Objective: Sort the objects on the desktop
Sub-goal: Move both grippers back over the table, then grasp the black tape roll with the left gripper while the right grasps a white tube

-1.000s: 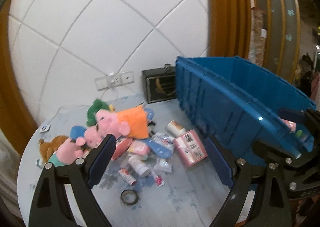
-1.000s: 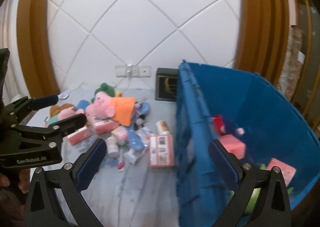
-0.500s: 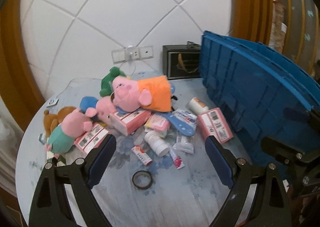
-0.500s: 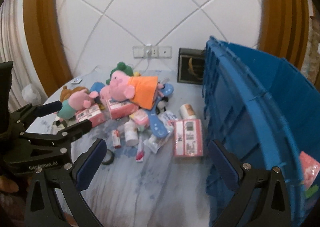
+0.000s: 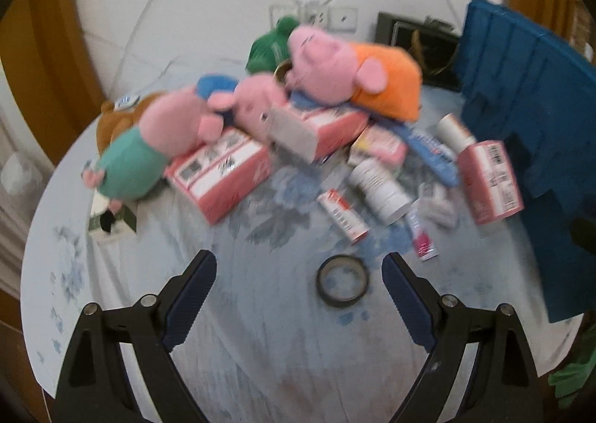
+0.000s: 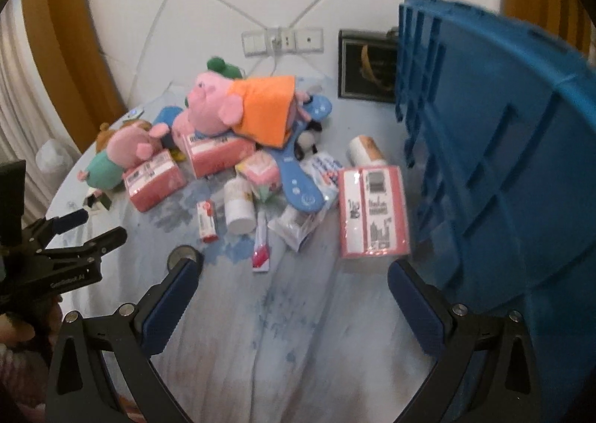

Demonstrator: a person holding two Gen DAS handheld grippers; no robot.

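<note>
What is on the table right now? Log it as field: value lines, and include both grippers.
surface: round table with a pale blue pattern
bin: blue crate at the table's right side
toys: pig in orange dress on top of the pile, pig in green shirt to its left
boxes: pink box lying flat beside the crate
small items: white bottle, tape roll
left gripper: open, empty, above the table near the tape roll
right gripper: open, empty

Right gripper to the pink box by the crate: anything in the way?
Nothing visible. The right gripper is open above bare tablecloth, and the pink box lies straight ahead, flat beside the blue crate.
</note>
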